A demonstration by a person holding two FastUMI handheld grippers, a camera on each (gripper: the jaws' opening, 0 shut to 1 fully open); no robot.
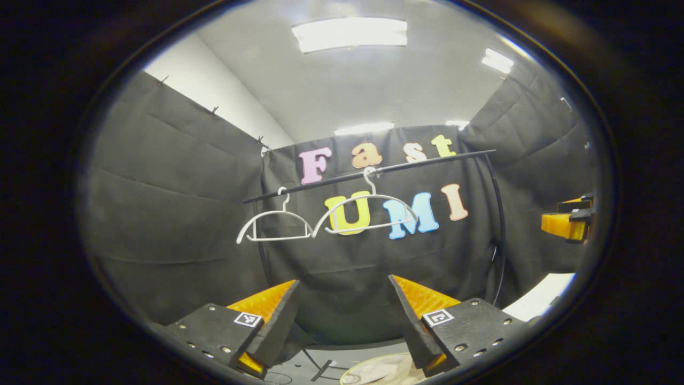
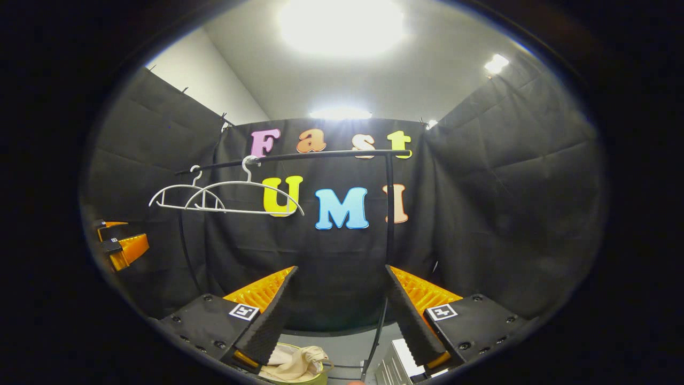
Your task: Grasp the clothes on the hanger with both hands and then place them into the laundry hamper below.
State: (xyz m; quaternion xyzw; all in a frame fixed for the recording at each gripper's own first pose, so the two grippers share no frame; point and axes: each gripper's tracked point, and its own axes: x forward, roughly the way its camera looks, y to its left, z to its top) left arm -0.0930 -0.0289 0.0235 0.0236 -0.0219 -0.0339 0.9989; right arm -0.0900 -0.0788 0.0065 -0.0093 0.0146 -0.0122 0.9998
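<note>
Two bare white hangers point(image 1: 320, 216) hang side by side on the black rail point(image 1: 406, 164); in the right gripper view the hangers point(image 2: 224, 195) hang left of centre. Pale cream clothes point(image 2: 294, 362) lie in the laundry hamper point(image 2: 312, 378) low in the right gripper view; the hamper point(image 1: 382, 370) with pale cloth also shows at the bottom of the left gripper view. My left gripper point(image 1: 342, 299) is open and holds nothing. My right gripper point(image 2: 339, 297) is open too, nothing between its fingers. The right gripper point(image 1: 569, 222) appears far right, the left gripper point(image 2: 120, 243) far left.
The rack's black upright point(image 2: 389, 214) stands just right of centre, and its curved post point(image 1: 501, 230) runs down at the right. A white ridged object point(image 2: 398, 366) sits on the floor by the hamper. A white surface point(image 1: 539, 297) lies at the lower right.
</note>
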